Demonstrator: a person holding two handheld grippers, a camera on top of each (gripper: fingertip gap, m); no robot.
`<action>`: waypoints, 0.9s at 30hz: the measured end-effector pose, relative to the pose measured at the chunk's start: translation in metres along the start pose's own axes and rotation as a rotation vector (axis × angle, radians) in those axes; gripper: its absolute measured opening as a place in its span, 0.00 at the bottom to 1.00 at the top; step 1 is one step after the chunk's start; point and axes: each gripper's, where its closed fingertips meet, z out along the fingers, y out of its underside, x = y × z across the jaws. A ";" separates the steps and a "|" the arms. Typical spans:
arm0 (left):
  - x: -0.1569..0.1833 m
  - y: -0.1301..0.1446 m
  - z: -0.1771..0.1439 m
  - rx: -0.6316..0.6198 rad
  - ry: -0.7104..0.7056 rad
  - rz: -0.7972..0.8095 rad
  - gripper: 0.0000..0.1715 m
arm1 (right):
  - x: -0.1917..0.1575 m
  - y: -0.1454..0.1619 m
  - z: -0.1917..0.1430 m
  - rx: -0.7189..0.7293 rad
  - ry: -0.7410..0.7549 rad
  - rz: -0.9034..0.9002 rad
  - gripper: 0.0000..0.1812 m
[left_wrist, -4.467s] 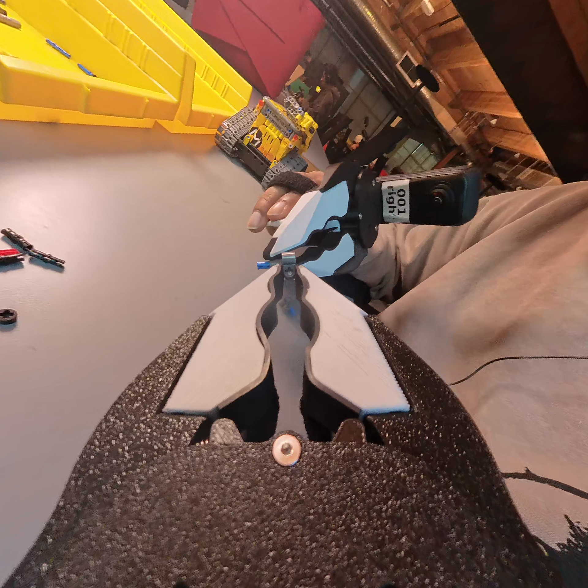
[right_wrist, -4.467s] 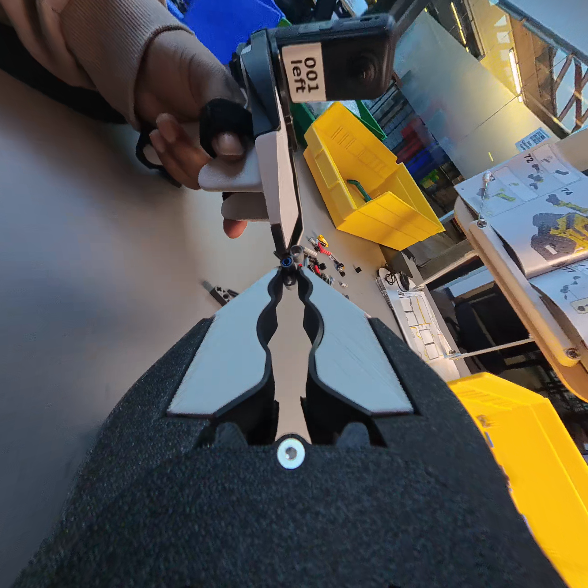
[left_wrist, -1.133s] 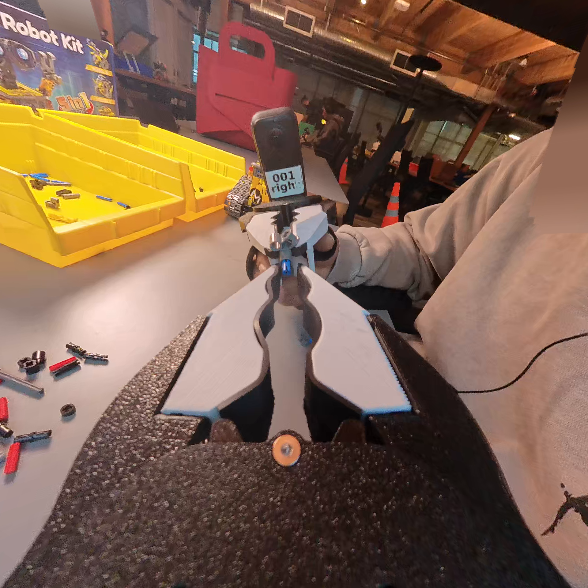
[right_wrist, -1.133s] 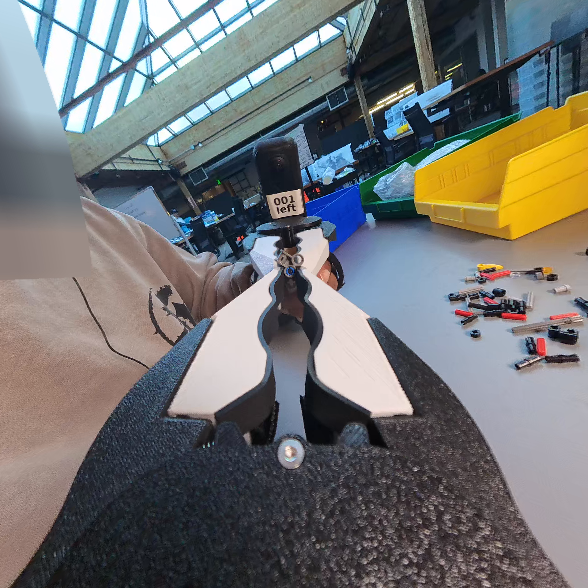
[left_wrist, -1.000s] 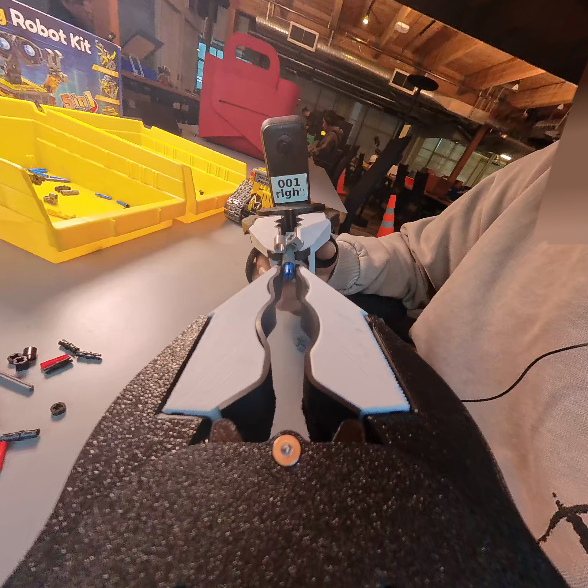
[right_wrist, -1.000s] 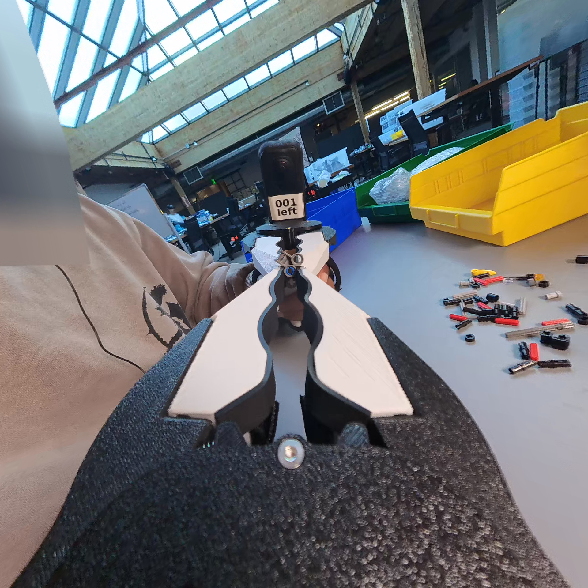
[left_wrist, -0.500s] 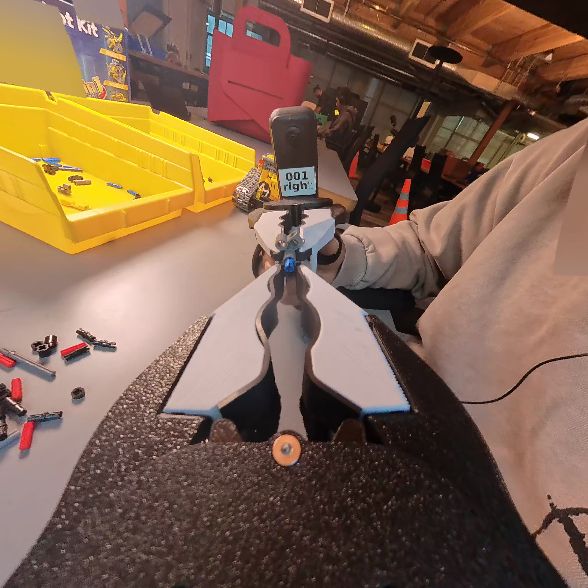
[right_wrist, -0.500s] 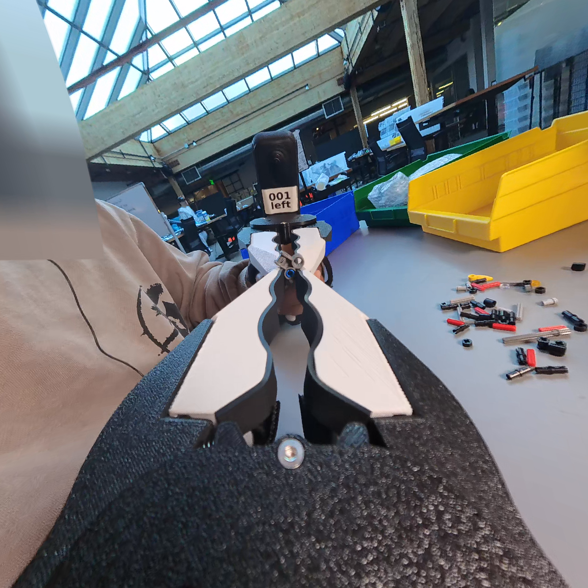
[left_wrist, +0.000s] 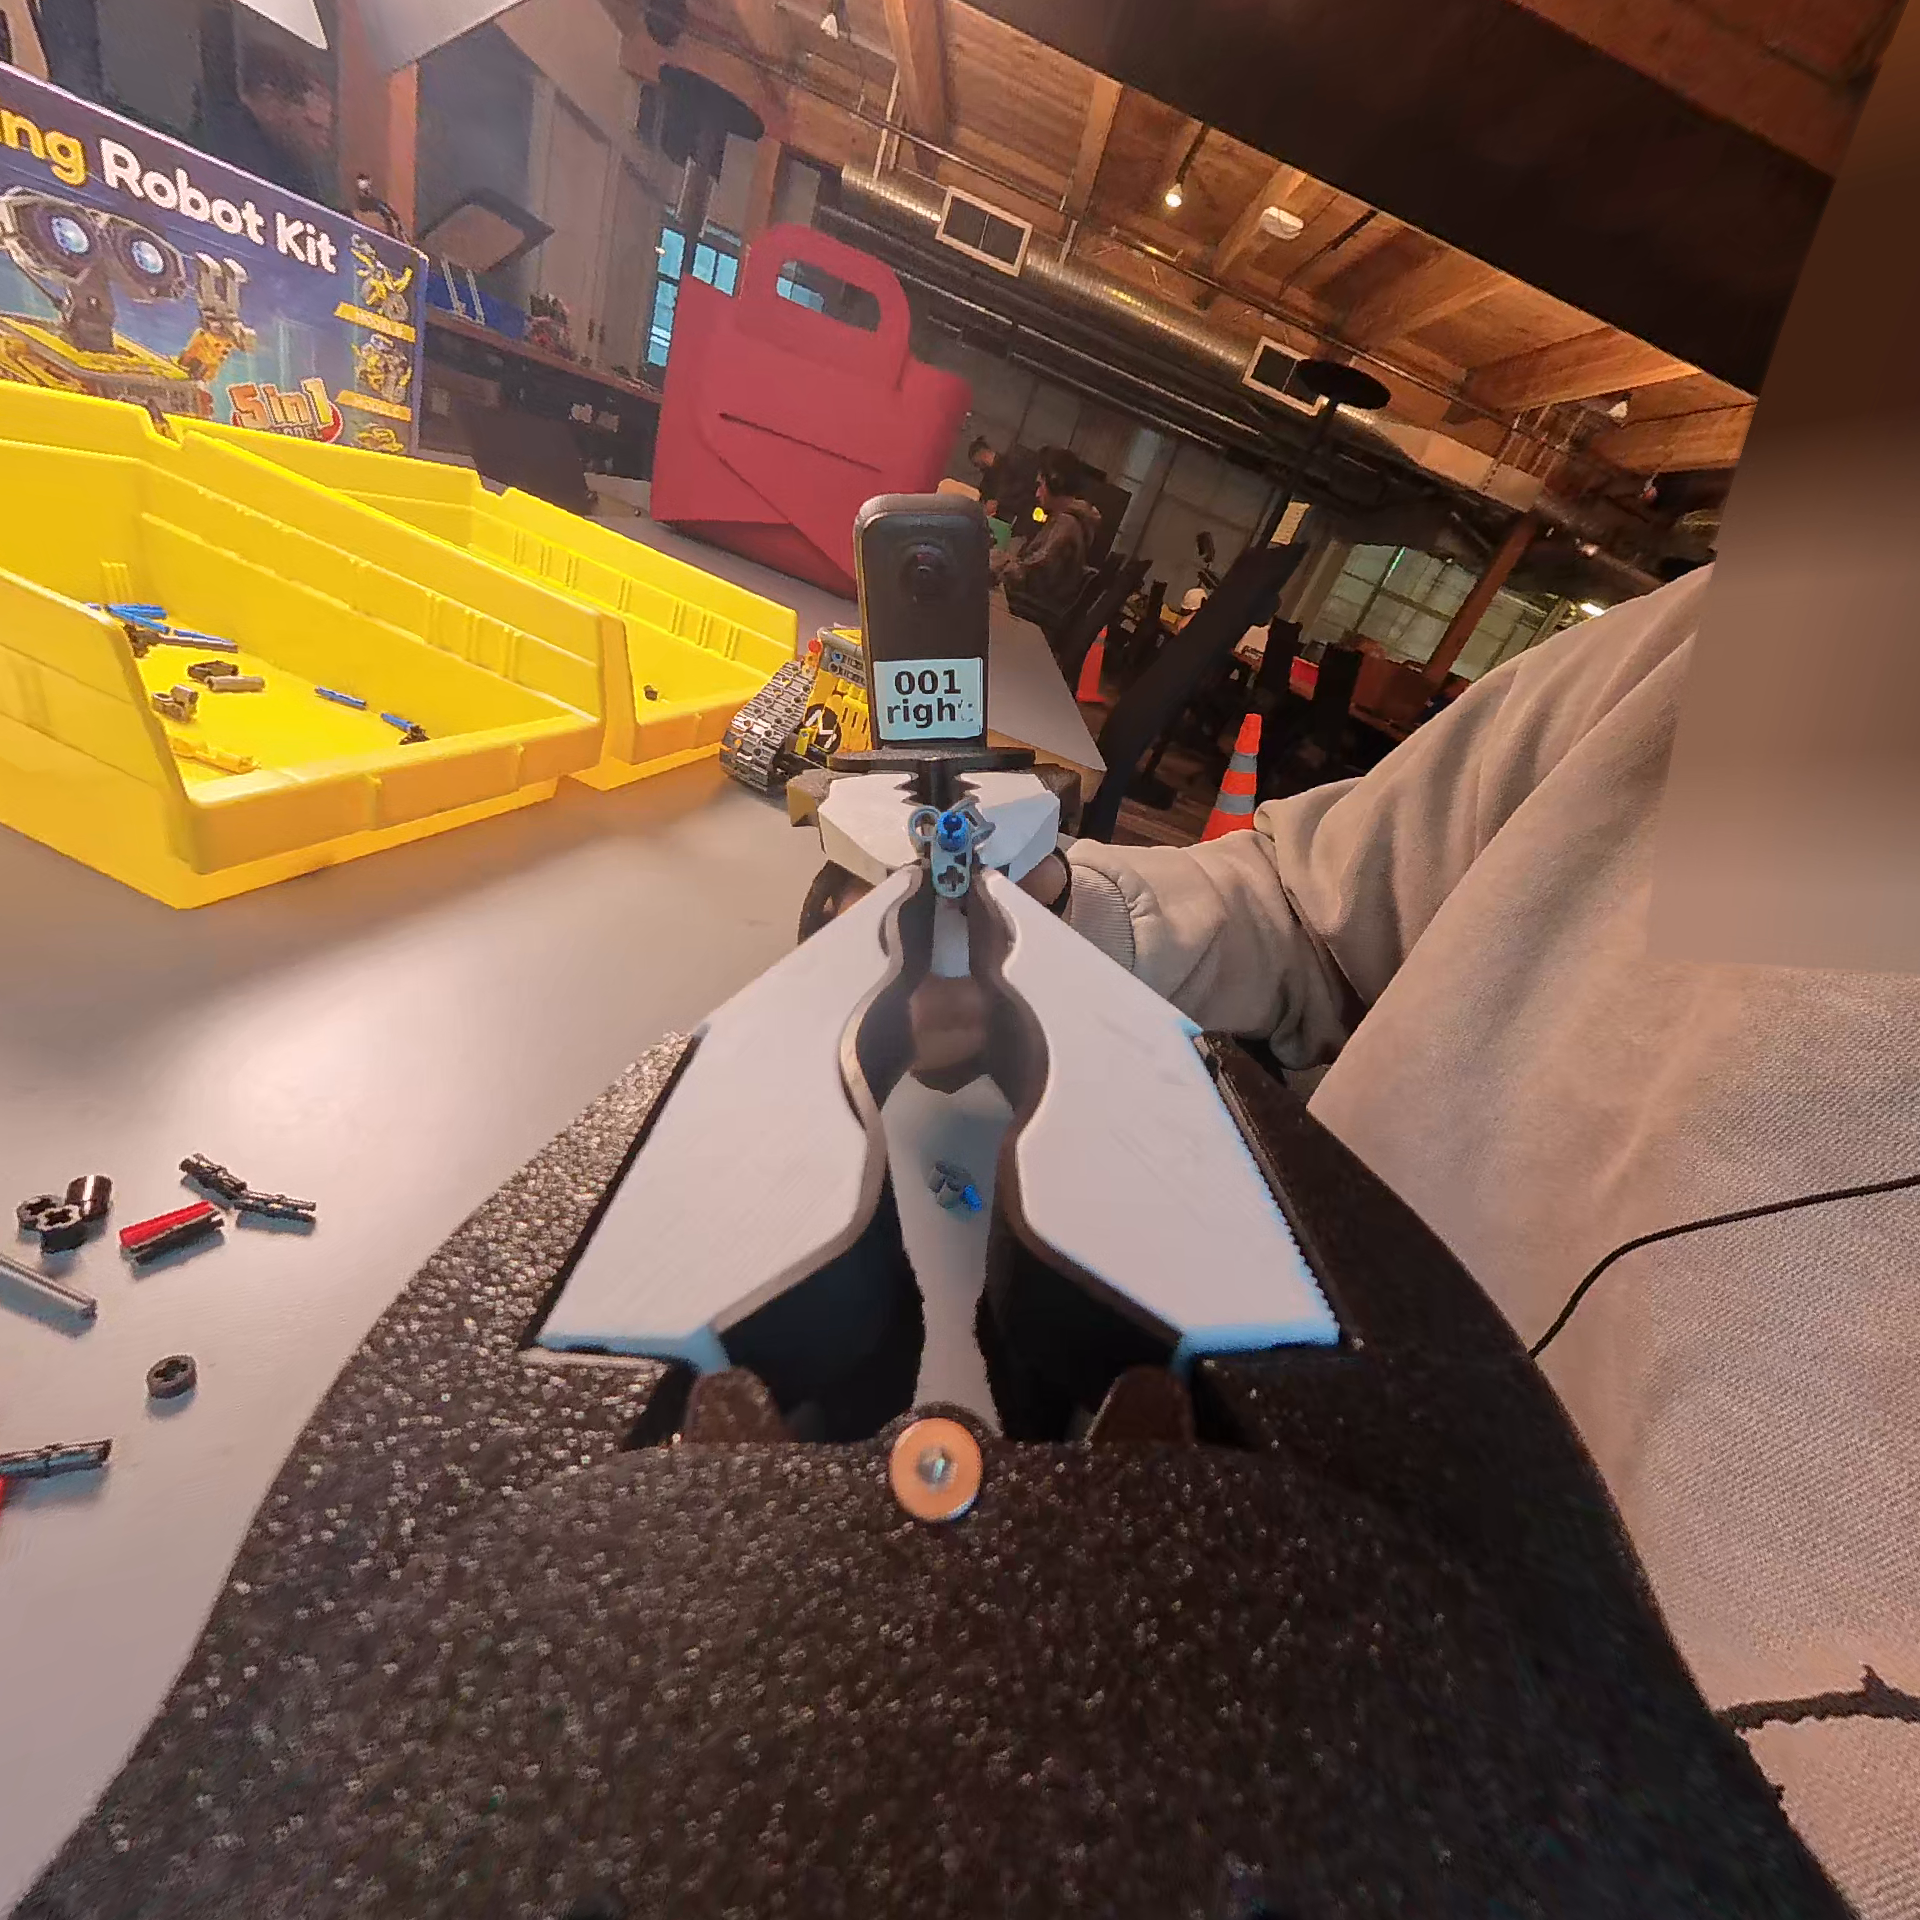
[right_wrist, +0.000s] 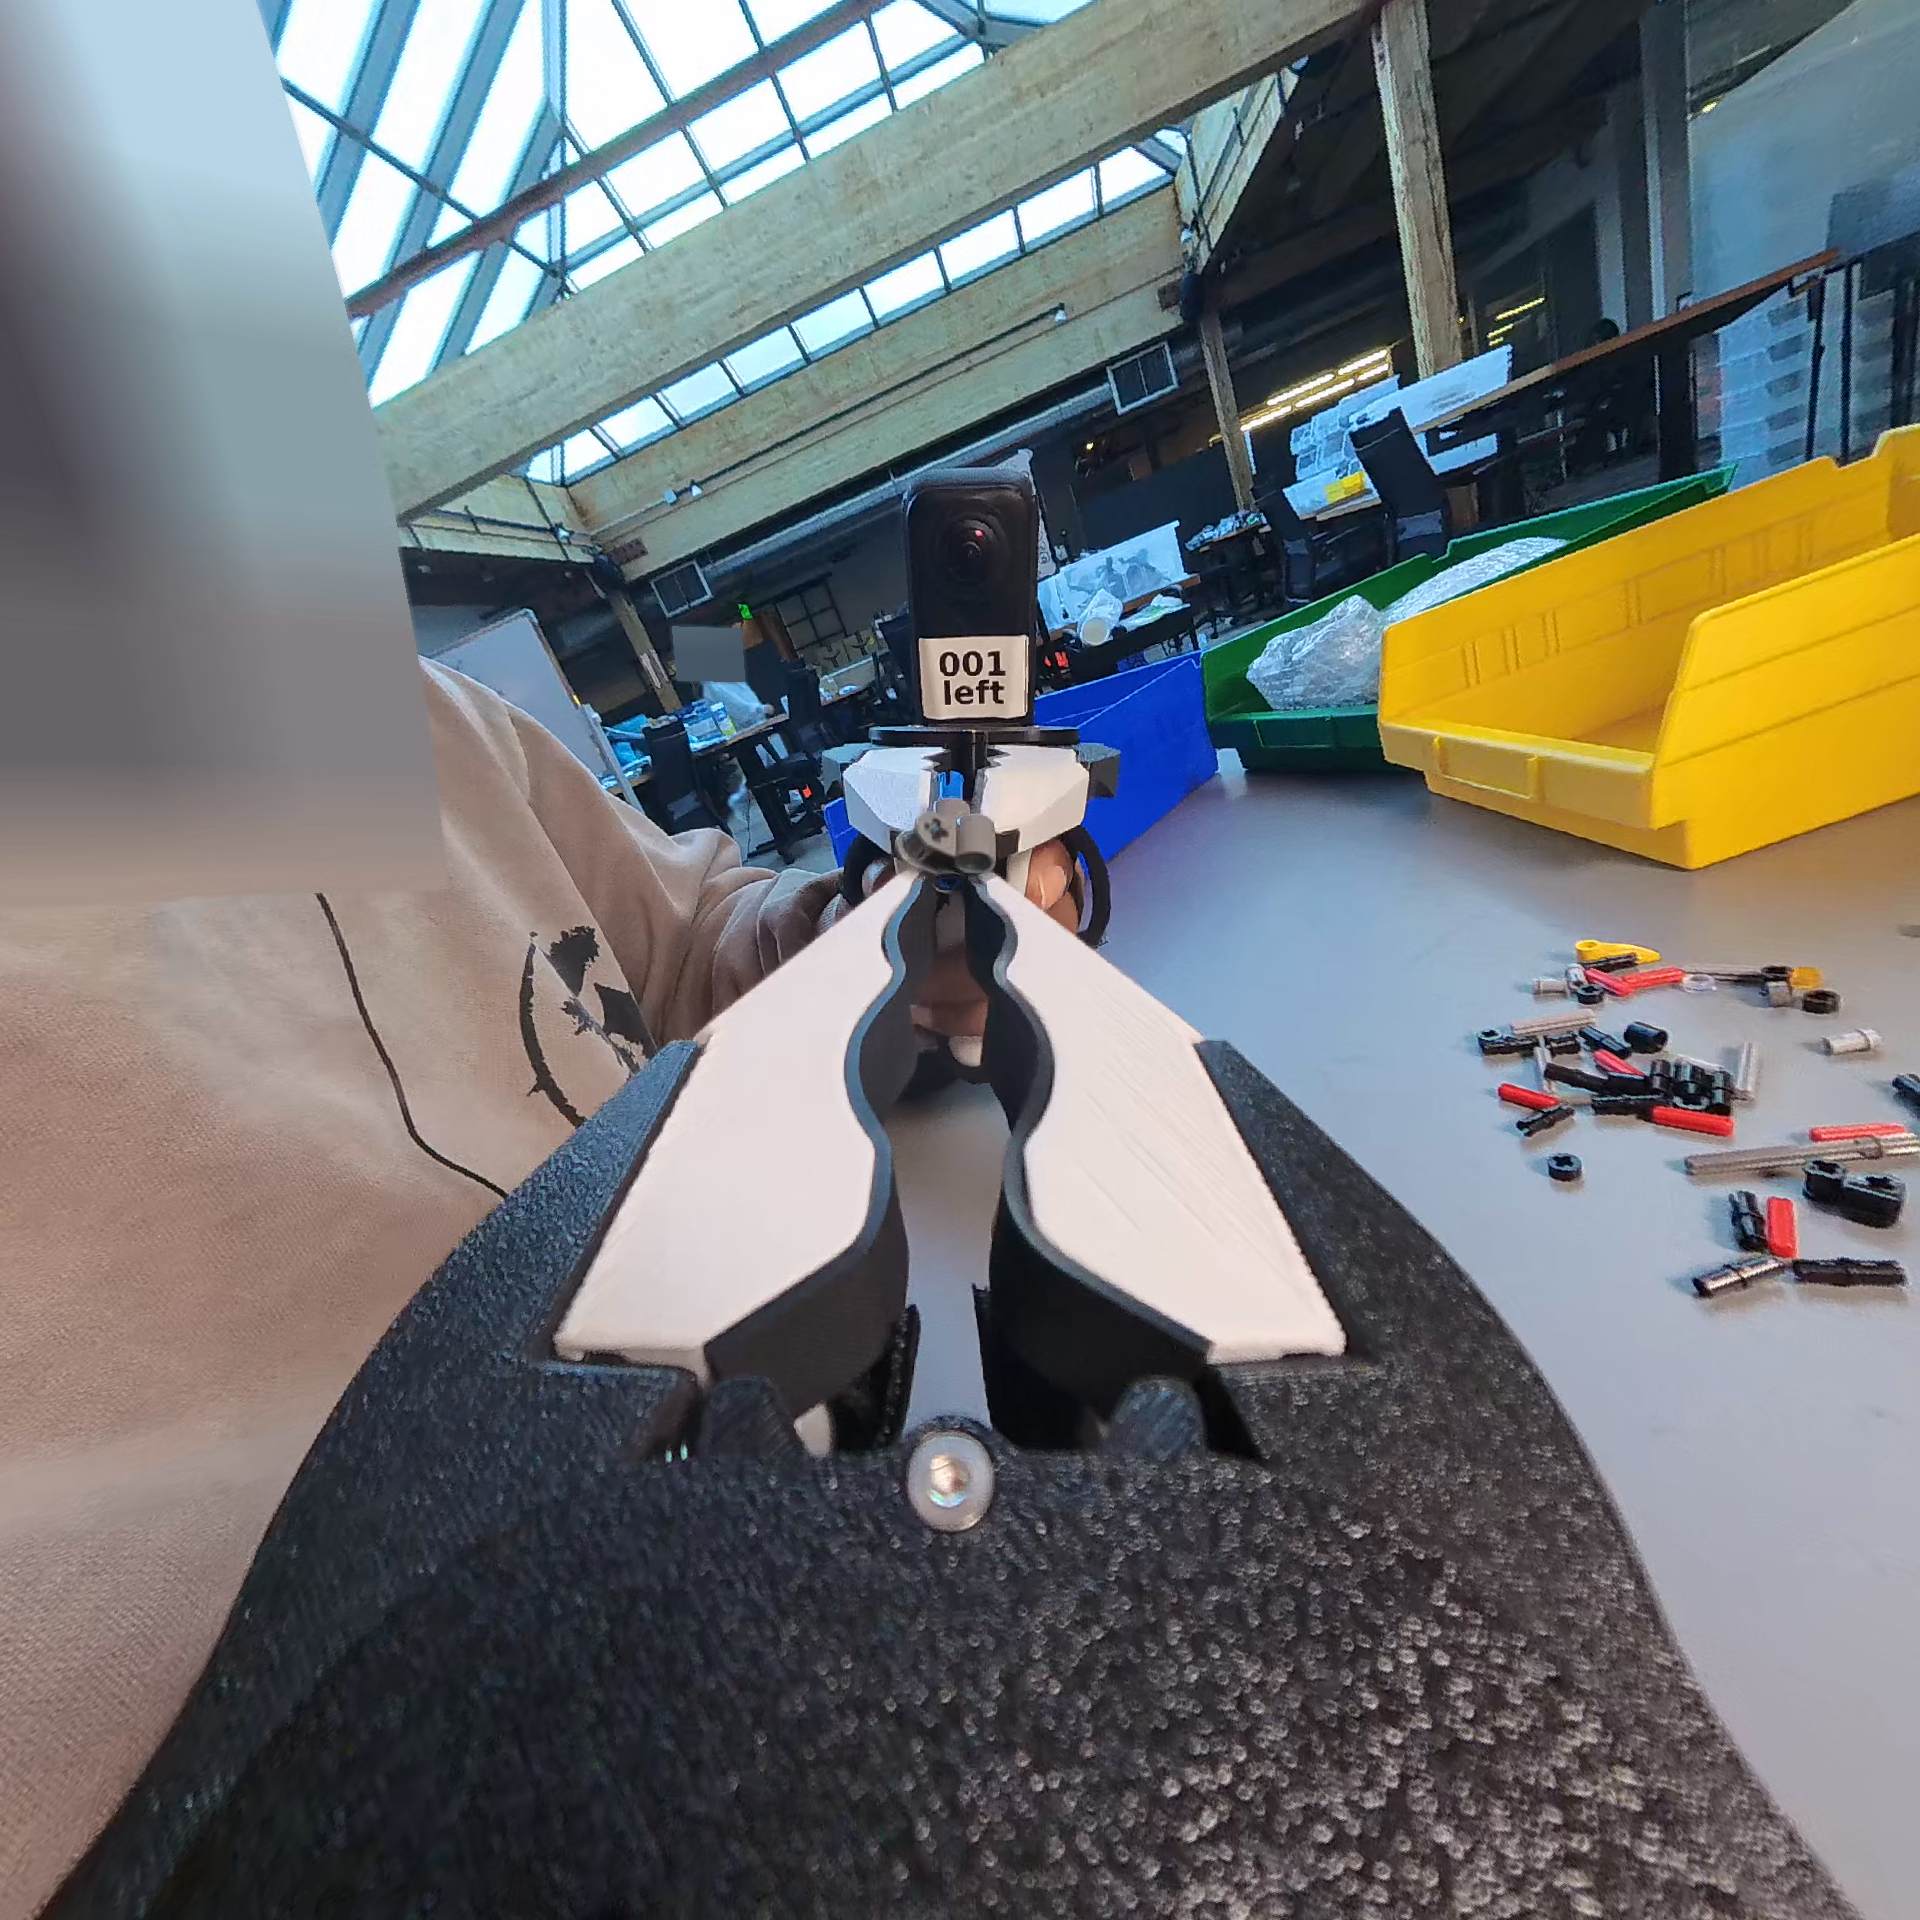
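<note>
Up above the grey tabletop (left_wrist: 343, 1039), the two hand-held grippers meet tip to tip, each facing the other. The left gripper (left_wrist: 951, 883), with pale grey fingers on a black textured body, is pinched on a small grey plastic connector piece (left_wrist: 952, 868) with holes along it; a short blue pin (left_wrist: 947, 828) sticks out of its far end. The right gripper (right_wrist: 943, 878), white-fingered, is pressed together at its tips on the blue pin where it enters the grey connector, which from that side shows as a small grey piece with a cross-shaped hole. Each gripper carries a black upright camera (left_wrist: 921, 613) with a white label on top, and a person's beige sleeve (left_wrist: 1403, 883) runs behind the far gripper.

On the table under the left gripper lies another small grey and blue piece (left_wrist: 954, 1184). Loose black, red and grey construction parts (right_wrist: 1704, 1091) are scattered well apart to one side. Two yellow plastic bins (left_wrist: 364, 665) with a few small parts inside stand farther back, near a yellow tracked toy vehicle (left_wrist: 800, 707), a red bag-shaped object (left_wrist: 800, 416) and a printed kit box (left_wrist: 197, 301).
</note>
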 end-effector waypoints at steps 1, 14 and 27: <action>0.000 -0.002 -0.001 0.012 0.000 -0.005 0.03 | 0.000 0.000 0.000 -0.002 -0.003 0.004 0.01; -0.020 -0.014 -0.028 0.035 -0.067 0.013 0.04 | 0.012 -0.007 0.001 -0.050 0.129 -0.157 0.19; -0.002 0.009 -0.003 -0.052 -0.004 0.073 0.04 | 0.007 0.010 0.002 -0.193 0.219 -0.358 0.09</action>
